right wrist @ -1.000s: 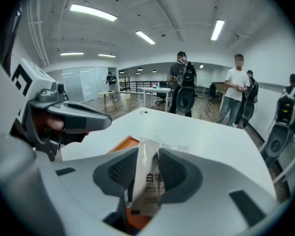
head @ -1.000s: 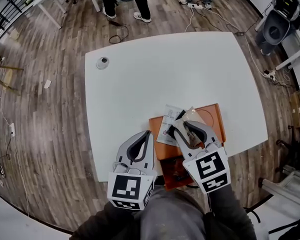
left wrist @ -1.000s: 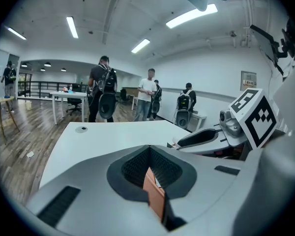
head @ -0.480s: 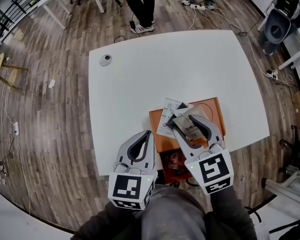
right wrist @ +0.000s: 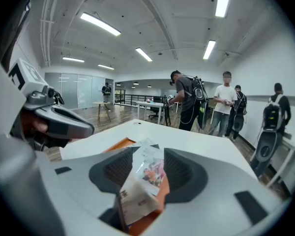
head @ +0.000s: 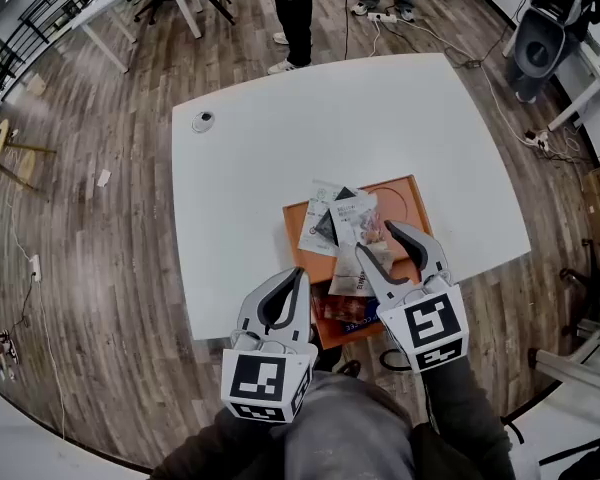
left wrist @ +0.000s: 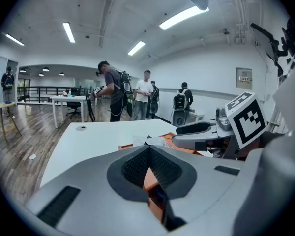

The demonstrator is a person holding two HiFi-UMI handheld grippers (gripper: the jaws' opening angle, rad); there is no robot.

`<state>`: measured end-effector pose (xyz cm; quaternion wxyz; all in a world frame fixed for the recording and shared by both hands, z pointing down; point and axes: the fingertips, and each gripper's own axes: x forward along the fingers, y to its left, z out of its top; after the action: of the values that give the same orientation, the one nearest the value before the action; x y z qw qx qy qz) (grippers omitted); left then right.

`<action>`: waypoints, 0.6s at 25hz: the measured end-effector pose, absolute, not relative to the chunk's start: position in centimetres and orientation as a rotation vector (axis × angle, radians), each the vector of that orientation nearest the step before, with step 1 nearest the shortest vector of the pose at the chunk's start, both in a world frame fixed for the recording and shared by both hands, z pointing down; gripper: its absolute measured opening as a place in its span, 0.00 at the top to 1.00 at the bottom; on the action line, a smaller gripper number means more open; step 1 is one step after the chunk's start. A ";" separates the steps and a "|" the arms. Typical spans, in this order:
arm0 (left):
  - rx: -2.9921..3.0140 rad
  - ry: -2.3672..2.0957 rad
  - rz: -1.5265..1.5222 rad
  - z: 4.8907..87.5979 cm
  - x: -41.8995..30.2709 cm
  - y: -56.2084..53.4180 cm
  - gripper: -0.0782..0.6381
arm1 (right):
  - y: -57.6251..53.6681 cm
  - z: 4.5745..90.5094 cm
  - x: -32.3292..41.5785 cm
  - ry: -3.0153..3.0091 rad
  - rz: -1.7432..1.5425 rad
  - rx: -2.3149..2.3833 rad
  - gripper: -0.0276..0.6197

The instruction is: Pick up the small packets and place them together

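Observation:
An orange tray (head: pixel 408 202) lies on the white table (head: pixel 280 158) and holds several small packets. A beige packet (head: pixel 353 274) lies on a picture-printed packet (head: pixel 359 216). A white packet (head: pixel 317 228) sits to their left and a red-and-blue one (head: pixel 342 314) at the tray's near end. My right gripper (head: pixel 380 240) has just been opening. Its jaws stand apart over the beige packet (right wrist: pixel 135 193), which shows between them, the pads not pressing on it. My left gripper (head: pixel 300 272) is shut and empty at the tray's left edge (left wrist: pixel 126 146).
A small round object (head: pixel 203 121) sits near the table's far left corner. People (head: pixel 298 8) stand beyond the far edge, with cables on the floor. Grey equipment (head: pixel 540 38) stands at the far right. The table's near edge runs just under both grippers.
The right gripper's jaws have spread and let go of the beige packet, which now lies on the tray's pile. That gripper has drawn back toward me. The left gripper shifted slightly.

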<state>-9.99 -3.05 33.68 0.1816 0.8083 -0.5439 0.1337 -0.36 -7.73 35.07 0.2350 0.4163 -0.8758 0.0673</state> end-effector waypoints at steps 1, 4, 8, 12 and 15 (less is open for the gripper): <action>2.281 -1.534 0.377 33.7 -9.9 -2.8 0.90 | -7.7 35.2 -0.2 -2.395 0.180 1.142 0.66; 2.279 -1.536 0.371 33.7 -9.9 -2.8 0.90 | -7.9 35.0 0.2 -2.378 0.157 1.156 0.66; 2.276 -1.552 0.359 33.4 -10.5 -3.9 0.90 | -8.2 34.4 0.9 -2.375 0.134 1.147 0.66; 2.287 -1.539 0.351 33.2 -10.1 -4.6 0.90 | -6.8 34.9 1.4 -2.388 0.187 1.001 0.66; 2.300 -1.517 0.358 33.4 -9.5 -4.6 0.90 | -5.0 36.3 1.8 -2.354 0.215 0.898 0.66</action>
<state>-9.54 -4.61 33.38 0.1809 0.8142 -0.5369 0.1266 1.84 -5.02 36.30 0.3016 0.3386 -0.8876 0.0810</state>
